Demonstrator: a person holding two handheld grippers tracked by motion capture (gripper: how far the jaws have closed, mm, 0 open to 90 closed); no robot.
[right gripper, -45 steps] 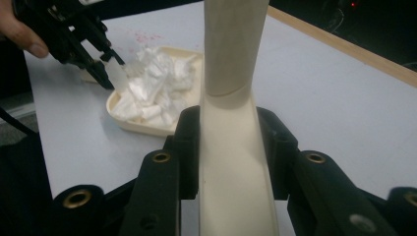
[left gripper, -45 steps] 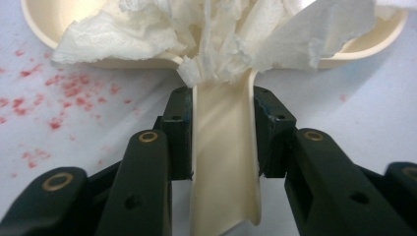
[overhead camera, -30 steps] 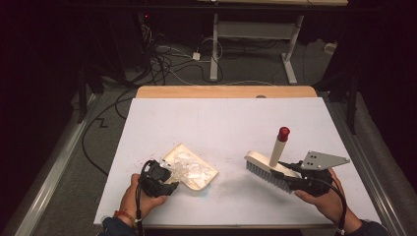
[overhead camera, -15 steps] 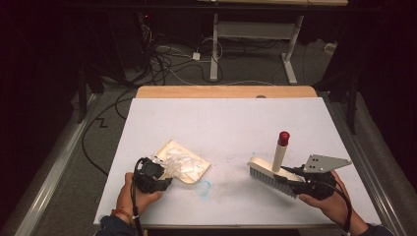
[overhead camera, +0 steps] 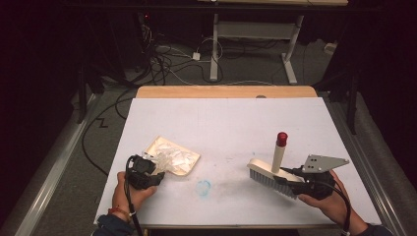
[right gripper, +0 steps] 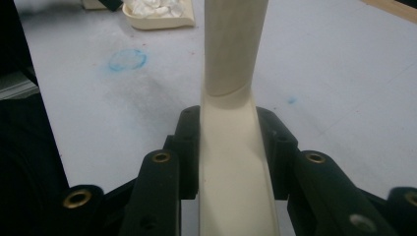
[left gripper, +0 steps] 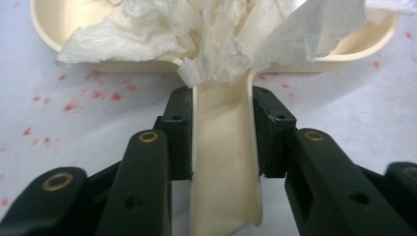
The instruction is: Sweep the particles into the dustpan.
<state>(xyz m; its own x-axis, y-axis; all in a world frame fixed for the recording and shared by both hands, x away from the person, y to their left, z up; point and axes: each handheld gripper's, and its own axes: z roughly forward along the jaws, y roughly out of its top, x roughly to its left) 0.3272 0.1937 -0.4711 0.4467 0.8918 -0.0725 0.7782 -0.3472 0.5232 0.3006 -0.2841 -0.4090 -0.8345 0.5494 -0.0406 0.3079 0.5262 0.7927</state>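
Note:
A cream dustpan (overhead camera: 186, 165) lies on the white table with crumpled white tissue (overhead camera: 172, 157) in it. My left gripper (overhead camera: 147, 172) is shut on the dustpan's handle (left gripper: 223, 162); the pads press both its sides, and tissue (left gripper: 196, 34) spills over the pan's rim (left gripper: 59, 19) just beyond. At the right, my right gripper (overhead camera: 295, 179) is shut on a cream hand brush (overhead camera: 268, 174). The brush's bristles rest on the table and its red-tipped handle (overhead camera: 279, 155) points up. In the right gripper view the brush (right gripper: 231, 147) sits clamped between the jaws.
A faint blue smudge (overhead camera: 203, 187) marks the white table (overhead camera: 221, 118) between the two grippers. Small red specks (left gripper: 69, 105) dot the surface near the dustpan. A wooden strip (overhead camera: 226, 92) runs along the far edge; cables and a desk frame lie on the floor beyond.
My left gripper has slid the dustpan and its tissue a little to the left. The right gripper and brush have stayed where they were.

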